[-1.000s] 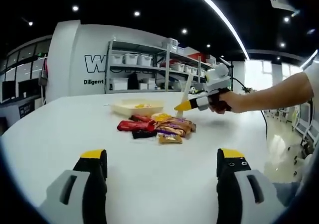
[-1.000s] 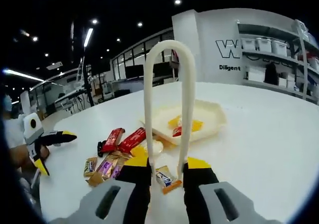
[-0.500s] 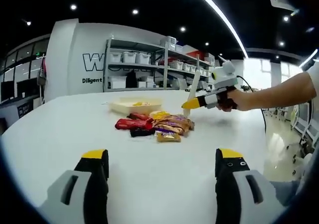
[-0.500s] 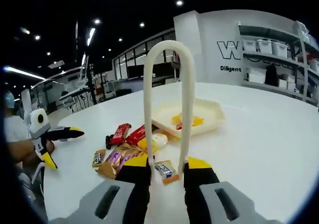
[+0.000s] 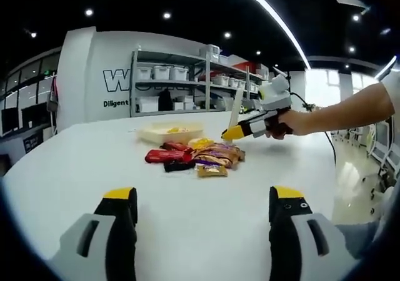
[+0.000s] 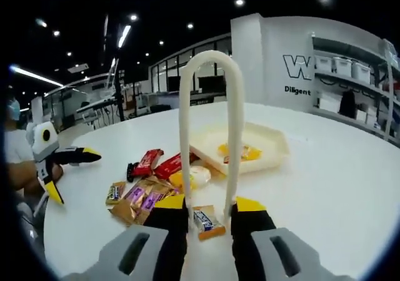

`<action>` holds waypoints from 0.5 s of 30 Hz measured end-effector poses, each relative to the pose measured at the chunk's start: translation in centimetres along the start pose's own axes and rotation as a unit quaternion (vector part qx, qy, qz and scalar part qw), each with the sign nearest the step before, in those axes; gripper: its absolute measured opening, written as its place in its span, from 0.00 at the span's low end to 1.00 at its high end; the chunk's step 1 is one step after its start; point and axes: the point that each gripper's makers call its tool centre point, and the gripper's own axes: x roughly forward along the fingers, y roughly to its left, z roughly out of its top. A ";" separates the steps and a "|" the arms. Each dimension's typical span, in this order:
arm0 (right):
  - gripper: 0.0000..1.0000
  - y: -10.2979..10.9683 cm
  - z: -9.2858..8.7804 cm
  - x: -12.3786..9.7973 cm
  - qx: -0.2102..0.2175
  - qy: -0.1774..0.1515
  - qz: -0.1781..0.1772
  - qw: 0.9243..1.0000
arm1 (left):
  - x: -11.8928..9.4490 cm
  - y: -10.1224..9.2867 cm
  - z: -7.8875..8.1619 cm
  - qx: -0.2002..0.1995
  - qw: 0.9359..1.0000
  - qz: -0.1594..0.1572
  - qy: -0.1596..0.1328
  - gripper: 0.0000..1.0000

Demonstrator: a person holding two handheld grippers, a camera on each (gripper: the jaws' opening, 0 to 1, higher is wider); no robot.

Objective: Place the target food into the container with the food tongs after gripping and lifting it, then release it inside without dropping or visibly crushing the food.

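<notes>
**Bright table under a dark ceiling, strong fisheye bend**

Light comes from above: round ceiling spots (image 5: 91, 11) and a long strip light (image 5: 275, 20) running across the upper right of the left gripper view. The white table (image 5: 187, 206) reflects it evenly, with a soft sheen and only faint shadows under the snack packets (image 5: 197, 159). A window (image 5: 325, 93) at the right of that view is blown out to white. Both views bow straight lines toward their edges; wall lettering (image 6: 299, 69) stays readable, while the packet print looks soft.

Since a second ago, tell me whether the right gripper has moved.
Yes. In the left gripper view, the right gripper rose toward the shelving, then dropped back above the snack pile, ending near its earlier spot.
</notes>
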 end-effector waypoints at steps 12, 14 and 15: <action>0.12 -0.3 1.8 -0.6 0.043 -0.036 -0.024 0.998 | 0.0 0.0 -0.1 -0.002 1.000 -0.004 0.001 0.87; 0.12 -0.7 3.3 -1.1 0.054 -0.055 -0.025 0.997 | -0.1 -0.1 0.0 -0.001 1.000 -0.005 -0.002 0.86; 0.12 -0.8 3.8 -1.2 0.056 -0.058 -0.026 0.996 | -0.1 -0.1 0.0 -0.002 1.000 -0.006 -0.002 0.86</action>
